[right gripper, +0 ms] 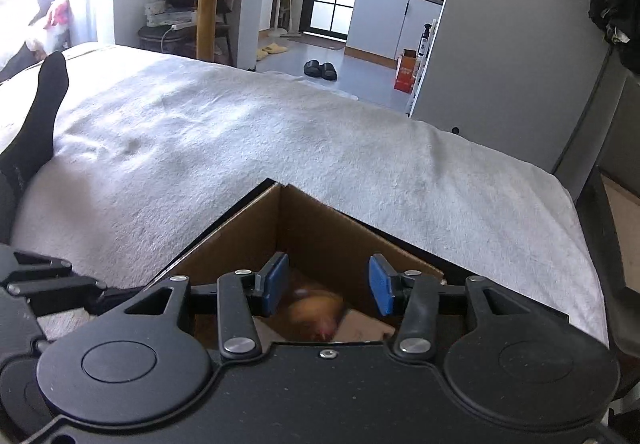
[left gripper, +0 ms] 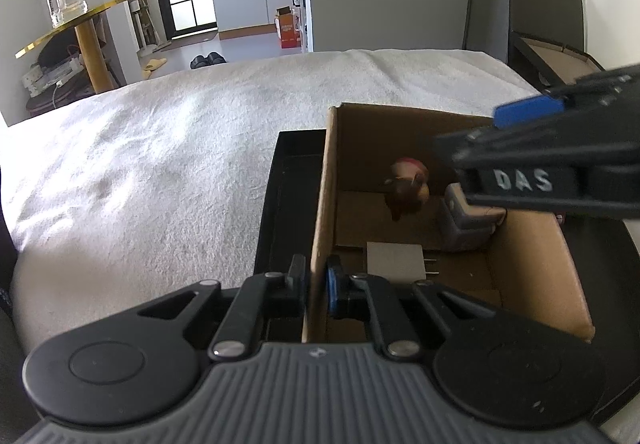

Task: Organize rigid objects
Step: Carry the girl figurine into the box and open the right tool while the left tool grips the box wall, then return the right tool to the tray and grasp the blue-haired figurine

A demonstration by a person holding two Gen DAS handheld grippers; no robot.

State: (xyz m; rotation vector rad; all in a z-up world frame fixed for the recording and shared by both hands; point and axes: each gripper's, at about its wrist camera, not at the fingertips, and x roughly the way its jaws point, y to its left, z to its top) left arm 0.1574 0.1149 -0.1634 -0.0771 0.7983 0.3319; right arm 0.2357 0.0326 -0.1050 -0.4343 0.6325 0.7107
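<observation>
1. The likeliest trouble, as I judged it, was the small brown-and-pink figurine toy (left gripper: 408, 188) tipping or bouncing inside the open brown cardboard box (left gripper: 536, 264). It looked blurred in both views, so it may not have settled, and the jaws of the right gripper (right gripper: 328, 286) hung just above it, where a careless withdrawal could knock it.

2. A second risk was the box shifting. The left gripper (left gripper: 316, 282) had its jaws clenched on the box's near-left wall, one finger outside and the blue pad (left gripper: 332, 284) inside. A tug there could crease the cardboard or drag the box across the black tray (left gripper: 288, 180) it sat in, on the white-blanketed bed (left gripper: 160, 148).

3. The right gripper could also clip the grey blocky plastic object (left gripper: 464, 228) standing just beside the figurine, or the flat grey plug adapter with two prongs (left gripper: 396, 262) lying near the front wall.

4. The right jaws stood released, their blue pads (right gripper: 276, 284) apart and pressing on nothing.

5. In the right wrist view the figurine (right gripper: 316, 314) lay below and between those jaws, on the box floor, untouched by either pad. It sat toward the far wall, well apart from the left jaws.
</observation>
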